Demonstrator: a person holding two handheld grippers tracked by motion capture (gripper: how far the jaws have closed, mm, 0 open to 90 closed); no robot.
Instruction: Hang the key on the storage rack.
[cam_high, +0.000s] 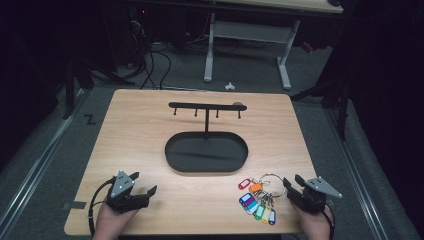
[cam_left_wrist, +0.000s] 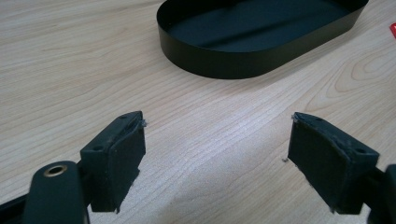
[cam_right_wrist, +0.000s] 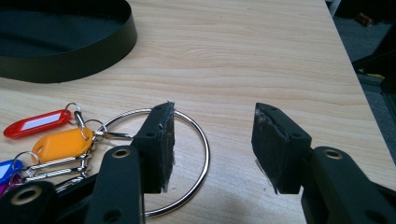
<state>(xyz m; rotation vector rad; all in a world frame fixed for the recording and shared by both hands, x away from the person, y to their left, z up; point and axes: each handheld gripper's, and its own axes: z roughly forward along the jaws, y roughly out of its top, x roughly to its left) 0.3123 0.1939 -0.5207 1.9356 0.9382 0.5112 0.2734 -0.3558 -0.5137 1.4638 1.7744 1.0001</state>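
A: Going left to right, what's in front of us?

B: The left gripper (cam_high: 142, 186) rests at the near left of the table (cam_high: 130, 130), fingers spread wide with only bare wood between them. Farther in, at the middle, stands the black oval tray (cam_high: 206, 152) with its hook rack (cam_high: 207, 106) rising from it. Near right lies the key ring (cam_high: 271, 183), its coloured tags (cam_high: 256, 201) fanned out toward the left, and just beside it the right gripper (cam_high: 294, 186).

A: Is the right one holding anything?

B: No. Its fingers are spread about halfway. In the right gripper view one finger (cam_right_wrist: 159, 144) sits over the inside of the big ring (cam_right_wrist: 198, 135), the other finger (cam_right_wrist: 275, 144) well outside it, so the ring's far-side wire runs across the gap between them. The pads aren't pressing on it.

A: So how should the pickup go?

B: I'd judge the aim is to grab the ring and hang it on a hook. Lower the tips until they straddle the wire, close squarely on the wire itself rather than the tags, then lift slowly so the bunch hangs free.
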